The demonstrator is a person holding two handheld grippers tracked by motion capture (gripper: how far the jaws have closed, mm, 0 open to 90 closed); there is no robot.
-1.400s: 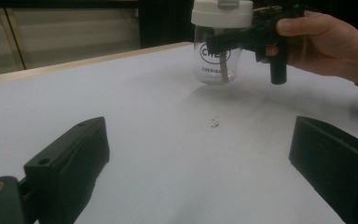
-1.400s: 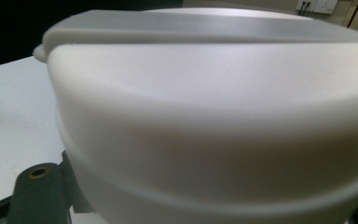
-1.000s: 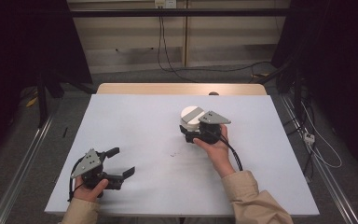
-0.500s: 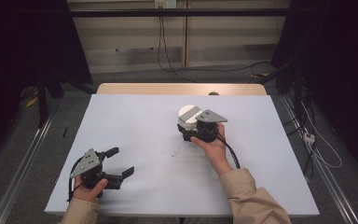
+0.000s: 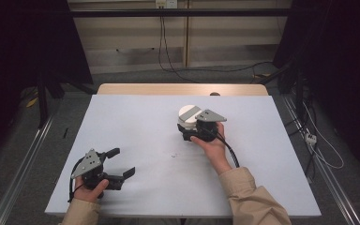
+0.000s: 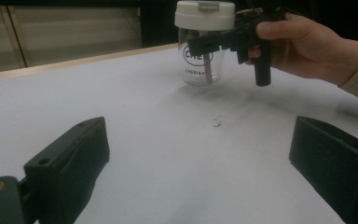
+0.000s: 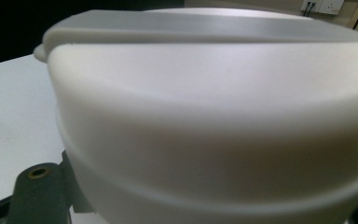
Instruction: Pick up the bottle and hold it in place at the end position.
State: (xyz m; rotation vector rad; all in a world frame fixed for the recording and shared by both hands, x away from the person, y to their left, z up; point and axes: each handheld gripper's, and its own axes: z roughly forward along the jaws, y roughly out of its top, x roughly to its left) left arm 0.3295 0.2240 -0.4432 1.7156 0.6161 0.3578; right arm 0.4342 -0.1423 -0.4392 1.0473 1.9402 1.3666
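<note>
A clear jar (image 6: pixel 204 70) with a white lid (image 5: pixel 190 112) and dark lettering stands on the white table (image 5: pixel 136 122), right of centre toward the far side. My right gripper (image 5: pixel 187 124) is shut on the jar just under the lid, one black jaw crossing its front in the left gripper view (image 6: pixel 214 44). The lid (image 7: pixel 214 116) looms very close in the right gripper view. My left gripper (image 5: pixel 124 161) rests near the front left corner, open with nothing between its jaws (image 6: pixel 200 158).
A small dark speck (image 5: pixel 173 155) marks the table between the grippers. The right gripper's cable (image 5: pixel 229 154) trails along the forearm. A wooden strip (image 5: pixel 183 89) edges the far side, and metal rails (image 5: pixel 23 164) run along the floor on both sides.
The right gripper and the jar have shifted slightly left and away from me. The left gripper has stayed where it was.
</note>
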